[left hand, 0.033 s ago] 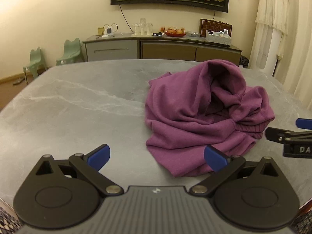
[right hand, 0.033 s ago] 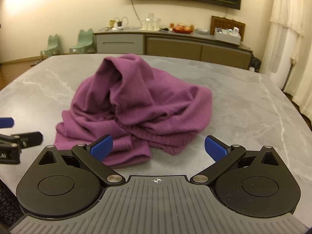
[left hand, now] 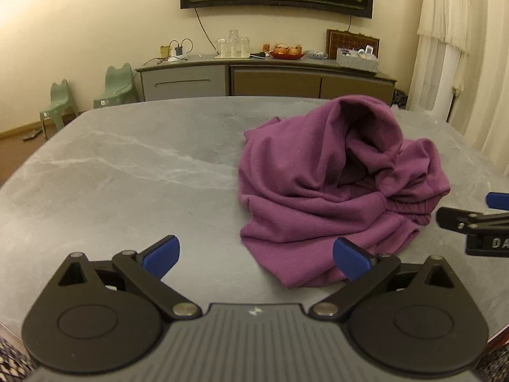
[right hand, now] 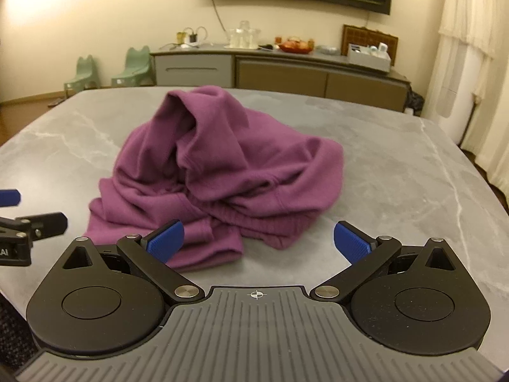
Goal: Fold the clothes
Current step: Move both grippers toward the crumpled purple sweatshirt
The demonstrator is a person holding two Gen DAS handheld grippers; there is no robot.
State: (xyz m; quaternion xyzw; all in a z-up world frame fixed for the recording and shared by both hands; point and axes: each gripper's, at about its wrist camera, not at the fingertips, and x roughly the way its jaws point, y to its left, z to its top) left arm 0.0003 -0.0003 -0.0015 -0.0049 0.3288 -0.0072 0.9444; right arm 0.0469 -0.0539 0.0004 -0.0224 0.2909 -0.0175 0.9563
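left gripper (left hand: 256, 256): fingers spread wide, holding nothing, positioned above the near edge of the grey marble table (left hand: 127, 172). its right blue fingertip overlaps the near hem of the purple garment (left hand: 334, 184), which lies crumpled in a heap on the table. right gripper (right hand: 258, 238): fingers likewise released and empty, just short of the garment's near edge.

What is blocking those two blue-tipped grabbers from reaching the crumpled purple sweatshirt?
Nothing visible. Only bare grey marble-look tabletop lies between the open left gripper, the open right gripper and the crumpled purple sweatshirt.
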